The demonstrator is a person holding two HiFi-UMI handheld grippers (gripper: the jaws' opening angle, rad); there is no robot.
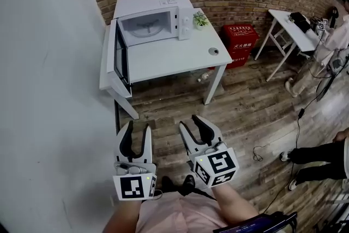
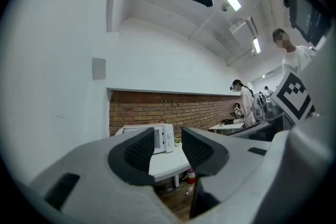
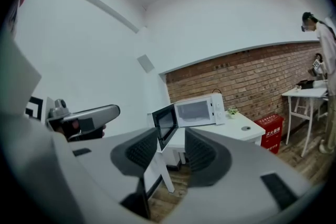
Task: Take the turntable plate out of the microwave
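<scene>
A white microwave (image 1: 155, 19) stands at the back of a white table (image 1: 180, 57), its door (image 1: 121, 58) swung open to the left. Inside it lies the pale glass turntable plate (image 1: 147, 27). Both grippers hover over the wooden floor, well short of the table. My left gripper (image 1: 135, 131) is open with nothing between its jaws. My right gripper (image 1: 194, 121) is also open and holds nothing. The microwave (image 3: 197, 110) shows in the right gripper view with its door (image 3: 165, 124) open, and far off as the microwave (image 2: 152, 139) in the left gripper view.
On the table sit a small potted plant (image 1: 200, 20) and a small round grey object (image 1: 213, 51). A red box (image 1: 240, 41) stands by the brick wall. A second white table (image 1: 297, 30) is at the right, with people (image 1: 327, 52) near it. Cables lie on the floor.
</scene>
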